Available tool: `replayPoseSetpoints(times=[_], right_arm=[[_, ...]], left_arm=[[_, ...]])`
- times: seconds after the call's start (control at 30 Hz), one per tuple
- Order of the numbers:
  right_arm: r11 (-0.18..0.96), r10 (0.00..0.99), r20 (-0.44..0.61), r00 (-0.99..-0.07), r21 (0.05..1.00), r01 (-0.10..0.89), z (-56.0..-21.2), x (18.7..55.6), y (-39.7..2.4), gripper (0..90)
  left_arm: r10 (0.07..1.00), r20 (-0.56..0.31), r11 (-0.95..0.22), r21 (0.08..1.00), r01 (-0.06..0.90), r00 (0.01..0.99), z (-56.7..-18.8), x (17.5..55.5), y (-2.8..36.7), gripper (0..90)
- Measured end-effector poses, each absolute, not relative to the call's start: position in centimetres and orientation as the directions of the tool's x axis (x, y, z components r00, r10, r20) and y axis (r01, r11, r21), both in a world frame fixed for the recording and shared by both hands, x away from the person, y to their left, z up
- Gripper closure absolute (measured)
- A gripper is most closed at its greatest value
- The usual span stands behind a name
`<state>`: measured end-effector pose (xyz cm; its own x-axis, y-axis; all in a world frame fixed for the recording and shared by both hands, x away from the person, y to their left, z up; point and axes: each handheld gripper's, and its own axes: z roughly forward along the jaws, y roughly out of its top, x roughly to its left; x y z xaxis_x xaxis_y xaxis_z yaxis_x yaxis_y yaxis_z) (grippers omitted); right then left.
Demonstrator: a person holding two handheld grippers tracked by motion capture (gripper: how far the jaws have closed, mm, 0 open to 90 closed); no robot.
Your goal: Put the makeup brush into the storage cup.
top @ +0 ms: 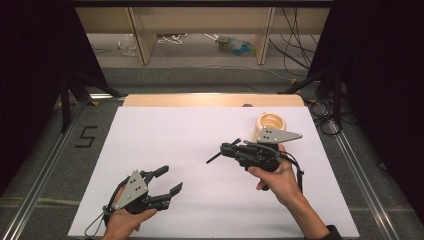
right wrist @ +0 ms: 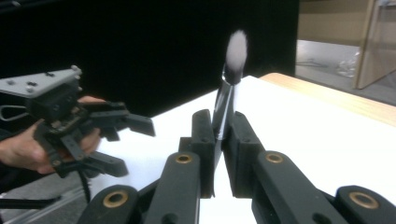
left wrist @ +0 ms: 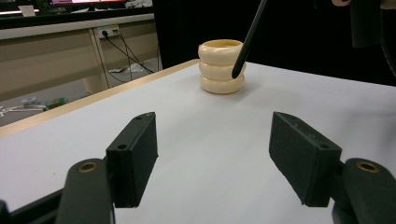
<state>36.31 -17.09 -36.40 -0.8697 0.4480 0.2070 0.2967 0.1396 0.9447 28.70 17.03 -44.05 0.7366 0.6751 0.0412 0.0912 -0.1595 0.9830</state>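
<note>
A makeup brush with a black handle point(top: 215, 157) and a pale bristle head point(right wrist: 236, 49) is clamped between the jaws of my right gripper point(top: 231, 148), which is shut on its handle point(right wrist: 223, 109) and held above the white sheet at mid right. The handle's end point(left wrist: 249, 39) hangs in front of a cream ribbed holder point(left wrist: 222, 70) made of three stacked rings, which stands at the back right of the sheet point(top: 270, 122). My left gripper point(top: 172, 179) rests low at the front left, open, with nothing between its pads point(left wrist: 135, 154).
A white sheet point(top: 190, 135) covers the table, with a wooden edge point(top: 210, 100) showing at the back. Black curtains stand on both sides. Cables and wooden furniture legs lie on the floor beyond. A metal rail point(top: 45, 165) runs along the left.
</note>
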Motion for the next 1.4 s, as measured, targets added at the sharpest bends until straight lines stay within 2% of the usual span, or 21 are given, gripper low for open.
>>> replayPoseSetpoints(times=[0.13, 0.3, 1.4], right_arm=[[0.172, 0.481, 0.149, -0.864, 0.950, 0.260, -36.2, 36.5, -17.6, 83.7], [0.178, 0.504, 0.133, -0.854, 0.951, 0.253, -36.2, 36.9, -18.4, 83.7], [0.205, 0.616, 0.098, -0.781, 0.938, 0.279, -35.5, 38.3, -22.5, 83.7]], left_arm=[[0.688, 0.064, -0.172, 0.982, 0.078, 0.723, -44.1, 28.9, 17.4, 31.7], [0.700, 0.051, -0.155, 0.985, 0.081, 0.712, -44.1, 29.2, 17.9, 31.5], [0.708, 0.075, -0.176, 0.982, 0.072, 0.702, -44.1, 29.4, 18.2, 28.3]])
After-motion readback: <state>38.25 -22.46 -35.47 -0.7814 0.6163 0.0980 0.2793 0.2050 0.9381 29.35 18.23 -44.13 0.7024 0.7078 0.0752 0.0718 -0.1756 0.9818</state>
